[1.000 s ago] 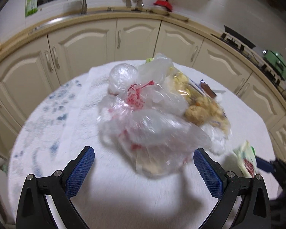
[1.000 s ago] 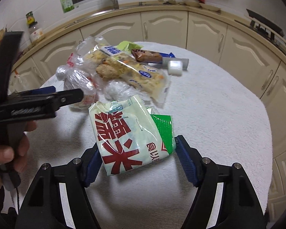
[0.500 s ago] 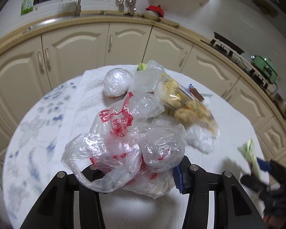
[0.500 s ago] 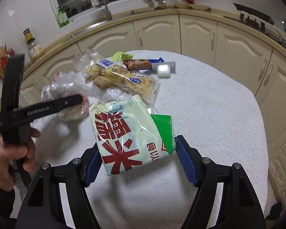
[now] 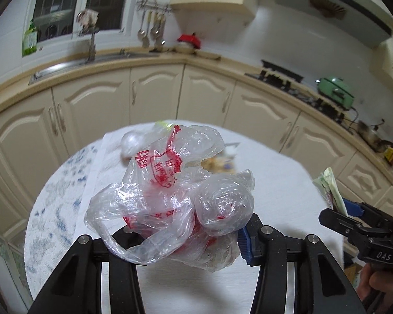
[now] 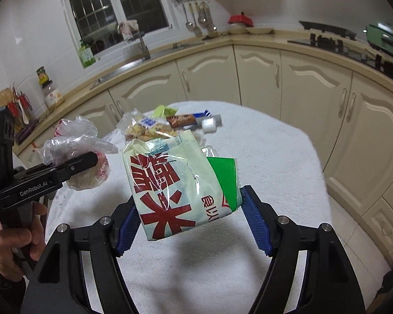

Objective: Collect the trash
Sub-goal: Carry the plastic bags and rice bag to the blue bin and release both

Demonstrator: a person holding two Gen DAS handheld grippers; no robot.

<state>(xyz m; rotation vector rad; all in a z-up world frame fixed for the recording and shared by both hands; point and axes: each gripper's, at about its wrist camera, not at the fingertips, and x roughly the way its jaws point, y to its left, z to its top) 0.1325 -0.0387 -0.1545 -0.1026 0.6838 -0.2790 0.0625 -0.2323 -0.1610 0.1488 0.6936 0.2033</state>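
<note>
**Already two pieces in hand, more left on the table**

Clamped narrow, the left gripper [image 5: 186,233] grasps a crumpled clear plastic bag [image 5: 170,196], lifted off the table [image 6: 262,157]. The right gripper [image 6: 188,221], jaws wider, pinches a pale rice packet [image 6: 175,188] held aloft. Snack wrappers [image 6: 154,128] and a small white box [image 6: 208,125] wait uncollected on the far side.

Bag [image 5: 170,204] is thin clear crinkly plastic, glossy (red print on it). Packet [image 6: 175,185] looks slick too. Table [image 6: 269,162] cover's white fuzzy cloth, matt.
</note>
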